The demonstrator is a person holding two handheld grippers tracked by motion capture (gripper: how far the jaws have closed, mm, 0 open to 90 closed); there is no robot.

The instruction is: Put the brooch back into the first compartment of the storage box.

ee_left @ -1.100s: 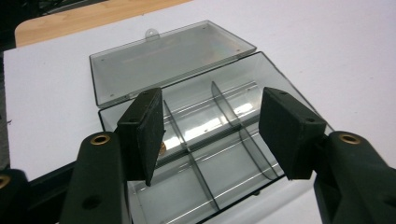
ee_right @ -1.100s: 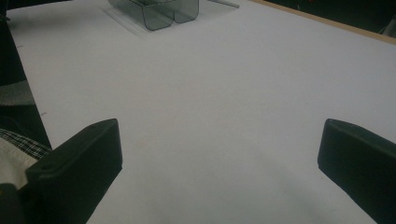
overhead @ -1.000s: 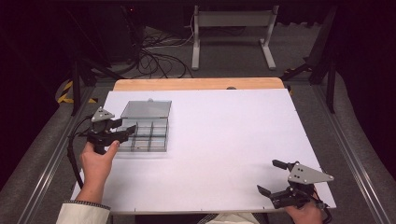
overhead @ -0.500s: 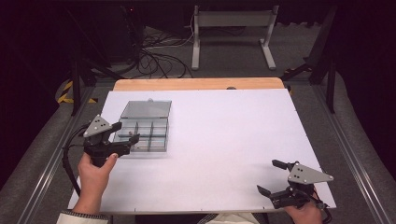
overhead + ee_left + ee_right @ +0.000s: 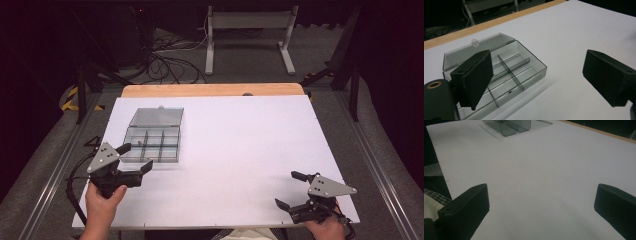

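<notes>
Two Tongs Apart, Nothing Gripped

Both sets stand over the white counter [image 5: 240,150]. The left tongs [image 5: 134,159], just beside the near left corner of the clear compartment box [image 5: 152,142], have just been opening, nothing between them. The box lid lies back. The right tongs [image 5: 287,190] gape, well apart from the box.

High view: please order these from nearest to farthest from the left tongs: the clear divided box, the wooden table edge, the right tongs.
1. Clear divided box, right beside the left tongs, lid open.
2. Wooden table edge, along the far side of the table.
3. Right tongs, at the near right corner.
</notes>
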